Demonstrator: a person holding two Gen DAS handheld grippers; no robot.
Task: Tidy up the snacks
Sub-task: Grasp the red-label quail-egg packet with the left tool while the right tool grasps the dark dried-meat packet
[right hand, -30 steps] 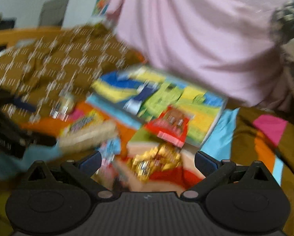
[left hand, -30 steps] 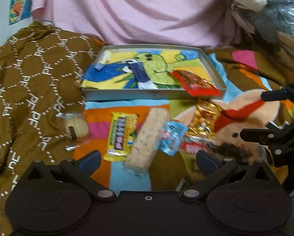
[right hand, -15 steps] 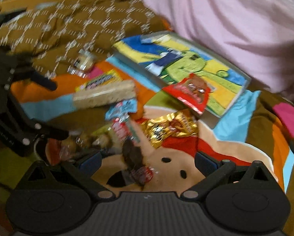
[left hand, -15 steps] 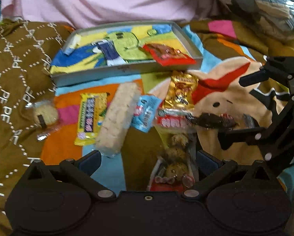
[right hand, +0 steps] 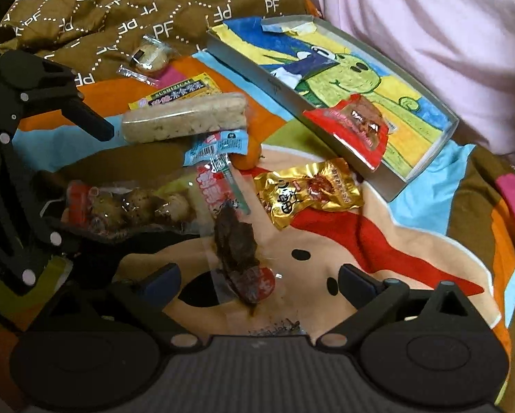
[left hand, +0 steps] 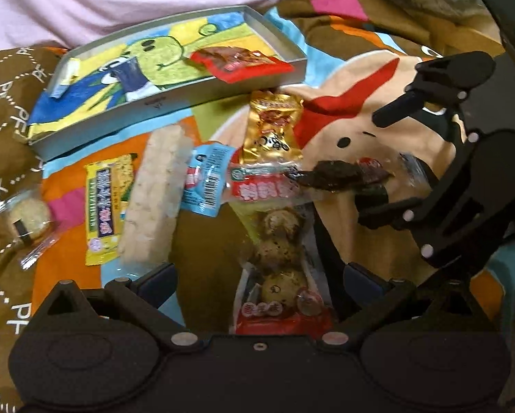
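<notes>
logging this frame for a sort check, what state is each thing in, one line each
tray: open-topped, on the blanket
red packet: in the tray, one corner over its rim
small blue-white packet: in the tray, far corner
gold packet: outside, sealed
egg packet: outside, between the left gripper's open jaws
dark-snack packet: outside, between the right gripper's open jaws
rice bar: outside, wrapped

Dim, warm indoor light; both fisheye views bend and darken at the rims, slightly soft, glare on the gold wrapper (right hand: 309,189).
</notes>
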